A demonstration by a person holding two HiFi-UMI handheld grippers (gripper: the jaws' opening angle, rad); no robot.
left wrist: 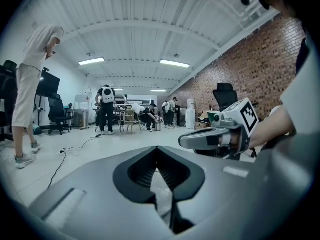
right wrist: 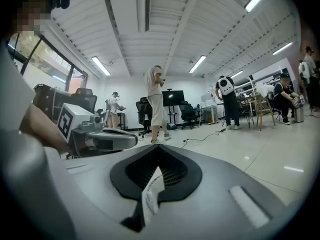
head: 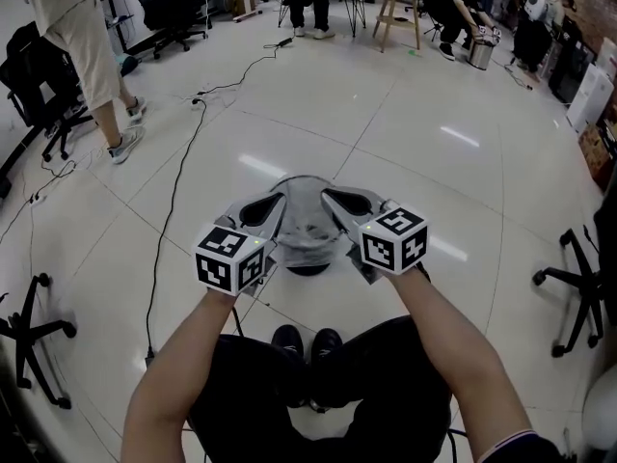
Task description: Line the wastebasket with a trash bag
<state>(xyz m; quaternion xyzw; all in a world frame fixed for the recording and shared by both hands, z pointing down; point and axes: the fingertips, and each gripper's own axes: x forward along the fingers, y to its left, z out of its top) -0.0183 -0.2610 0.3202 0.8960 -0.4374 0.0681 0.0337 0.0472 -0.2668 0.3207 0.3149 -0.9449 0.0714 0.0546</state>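
A thin grey translucent trash bag (head: 306, 225) hangs stretched between my two grippers above the floor. Below it a dark round wastebasket (head: 308, 269) shows only at its near rim; the bag hides the rest. My left gripper (head: 279, 201) is shut on the bag's left edge, and a pale strip of bag film (left wrist: 161, 186) runs between its jaws in the left gripper view. My right gripper (head: 329, 197) is shut on the right edge, with a crumpled white strip of bag (right wrist: 149, 196) pinched in its jaws. Both point nearly level, close together.
A black cable (head: 174, 210) runs across the tiled floor at left. Office chairs stand at the left (head: 34, 336) and right (head: 578, 287). A person (head: 87, 46) stands at far left, and others sit by tables at the back. My shoes (head: 304, 340) are just behind the basket.
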